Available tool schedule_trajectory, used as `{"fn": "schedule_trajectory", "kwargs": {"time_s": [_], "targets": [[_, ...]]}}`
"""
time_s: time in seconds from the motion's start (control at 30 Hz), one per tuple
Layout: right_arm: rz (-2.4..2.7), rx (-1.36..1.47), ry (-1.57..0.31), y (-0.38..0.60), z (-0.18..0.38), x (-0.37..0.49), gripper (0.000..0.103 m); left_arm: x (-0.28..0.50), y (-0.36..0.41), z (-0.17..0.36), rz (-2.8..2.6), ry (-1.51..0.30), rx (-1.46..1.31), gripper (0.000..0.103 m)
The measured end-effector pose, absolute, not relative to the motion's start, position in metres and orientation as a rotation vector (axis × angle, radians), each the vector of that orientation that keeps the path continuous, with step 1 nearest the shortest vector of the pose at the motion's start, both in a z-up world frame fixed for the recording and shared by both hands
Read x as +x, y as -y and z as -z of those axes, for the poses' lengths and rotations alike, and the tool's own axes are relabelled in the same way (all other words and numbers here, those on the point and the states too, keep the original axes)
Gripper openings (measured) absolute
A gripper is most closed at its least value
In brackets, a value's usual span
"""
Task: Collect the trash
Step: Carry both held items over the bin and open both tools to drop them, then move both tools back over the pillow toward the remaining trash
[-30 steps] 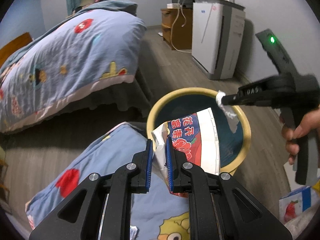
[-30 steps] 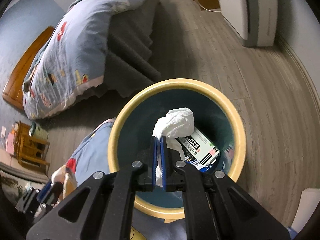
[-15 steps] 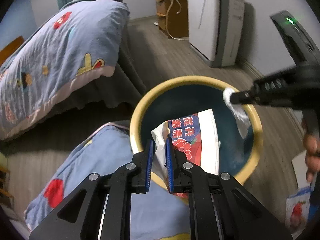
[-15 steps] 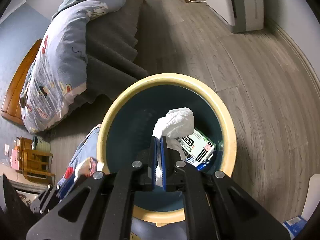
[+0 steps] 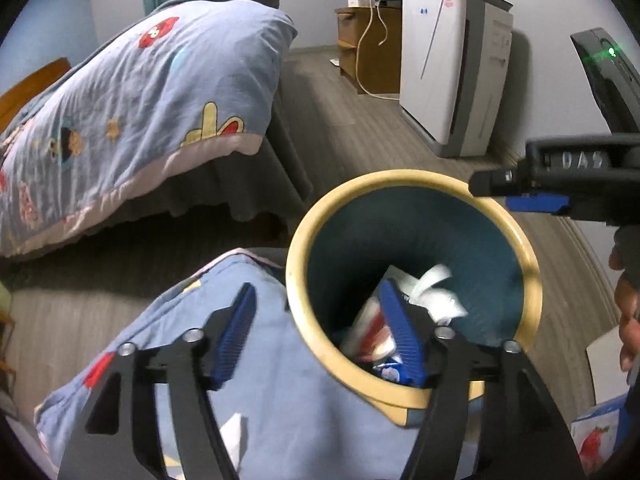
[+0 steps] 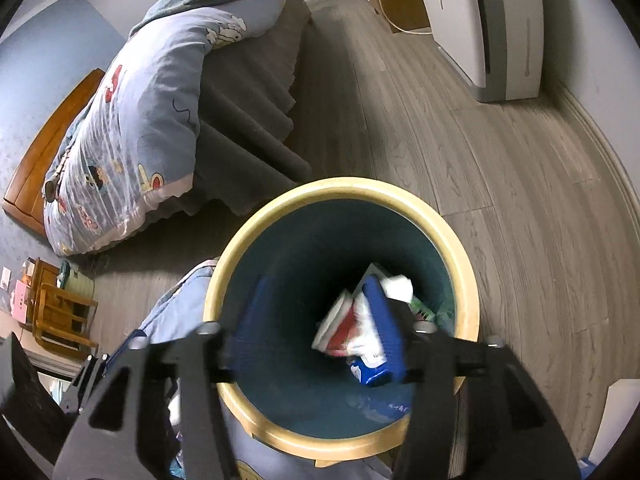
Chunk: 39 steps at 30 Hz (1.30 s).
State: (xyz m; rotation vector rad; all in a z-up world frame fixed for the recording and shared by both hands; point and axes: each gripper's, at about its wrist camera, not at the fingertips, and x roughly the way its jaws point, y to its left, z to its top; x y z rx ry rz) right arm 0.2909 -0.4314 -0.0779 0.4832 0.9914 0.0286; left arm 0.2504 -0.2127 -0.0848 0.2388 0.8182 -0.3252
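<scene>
A round bin with a yellow rim (image 5: 404,178) and dark teal inside stands on the floor. My left gripper (image 5: 318,332) hangs over its near edge, jaws opening, nothing between the pads. A red and white printed wrapper (image 5: 366,332) and a white tissue (image 5: 438,298) lie loose inside, blurred. My right gripper (image 6: 320,320) is straight above the bin (image 6: 340,188), jaws opening and empty, with the wrapper (image 6: 344,328) and tissue (image 6: 398,286) below it. In the left wrist view the right gripper (image 5: 492,196) reaches in over the far rim, and a hand (image 5: 628,320) holds it.
A bed with a blue cartoon quilt (image 5: 140,100) fills the left. Blue bedding (image 5: 260,360) lies against the bin. A white air purifier (image 5: 452,80) and a wooden cabinet (image 5: 360,40) stand by the far wall. A printed box (image 5: 596,436) lies at the lower right.
Both grippers went from shut to open. The wrapper left the left gripper and the tissue left the right one; both now lie in the bin. The left gripper came closer over the bin.
</scene>
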Motion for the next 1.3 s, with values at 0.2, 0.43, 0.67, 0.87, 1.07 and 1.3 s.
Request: {"fn": "schedule_trajectory", "kwargs": {"time_s": [0.2,0.43,0.67,0.87,1.07,1.3], "targets": [[-0.01,0.493,-0.968,0.432,0.072,0.289,0.093,0.244,0.209,0.082,0.312,-0.785,0.246,0.088],[0.001,0.438,-0.957,0.421,0.054,0.281,0.097,0.228,0.197,0.074,0.29,-0.781,0.242,0.09],[-0.008,0.377,-0.92,0.396,0.019,0.268,0.097,0.197,0.161,0.041,0.257,-0.748,0.218,0.092],[-0.037,0.269,-0.885,0.353,-0.016,0.252,0.097,0.161,0.117,0.0,0.197,-0.705,0.16,0.094],[-0.103,0.202,-0.835,0.307,-0.043,0.226,0.097,0.112,0.068,-0.026,0.149,-0.686,0.115,0.095],[-0.171,0.26,-0.81,0.267,-0.06,0.197,0.097,0.059,0.005,-0.025,0.039,-0.702,0.083,0.095]]}}
